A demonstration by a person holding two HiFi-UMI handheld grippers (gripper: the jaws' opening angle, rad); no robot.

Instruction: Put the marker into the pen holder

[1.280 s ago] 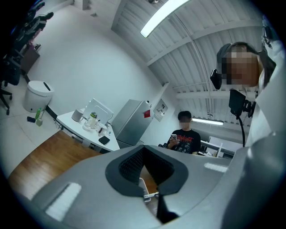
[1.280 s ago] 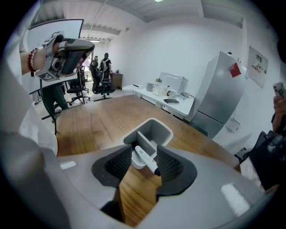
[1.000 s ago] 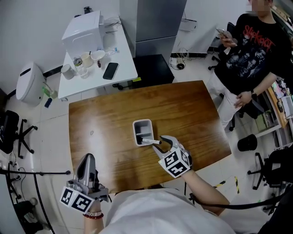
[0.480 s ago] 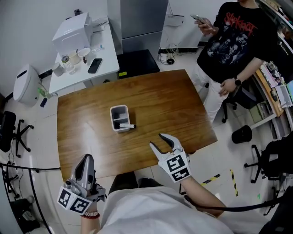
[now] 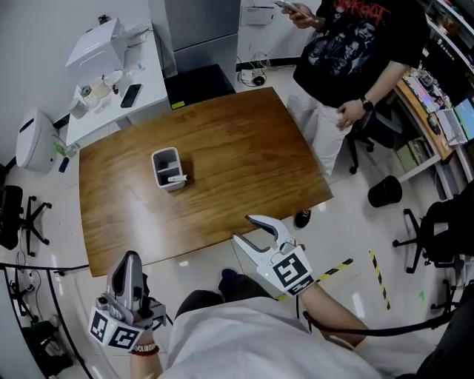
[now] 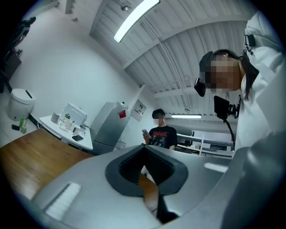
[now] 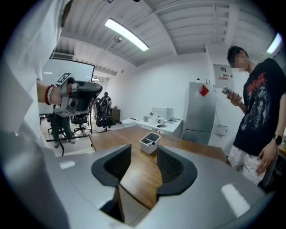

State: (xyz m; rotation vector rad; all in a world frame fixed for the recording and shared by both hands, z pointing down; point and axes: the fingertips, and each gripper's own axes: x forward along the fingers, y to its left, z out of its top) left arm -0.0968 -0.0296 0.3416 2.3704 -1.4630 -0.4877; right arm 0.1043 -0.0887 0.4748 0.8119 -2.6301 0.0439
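- We held the right gripper (image 5: 246, 229) off the near edge of the wooden table (image 5: 237, 141), over the pale floor, its marker cube turned up toward the head camera.
- Its claw was spread wide. In the right gripper view we saw nothing between the two dark pads, only the tabletop beyond the gap.
- We kept the left gripper (image 5: 129, 258) low at our left side, also off the table and pointing away from us.
- Its claw was pressed together. In the left gripper view the pads met at their tips and carried nothing.
- The white pen holder (image 5: 171, 186) stood upright on the left half of the table, well apart from both grippers.
- The marker (image 5: 176, 178) was already in the holder, lying in the compartment nearer us, with one end reaching just over the right-hand rim.
- The rest of the tabletop showed bare wood with a soft glare.
- A person in a black printed T-shirt (image 5: 348, 44) stood by the far right corner of the table, holding a phone (image 5: 285, 6) up in one hand.
- Beyond the table's far left corner we saw a white side table (image 5: 144, 78) with cups, a white box-shaped appliance and a dark phone on it, and a tall grey cabinet (image 5: 196, 29) just beside it.
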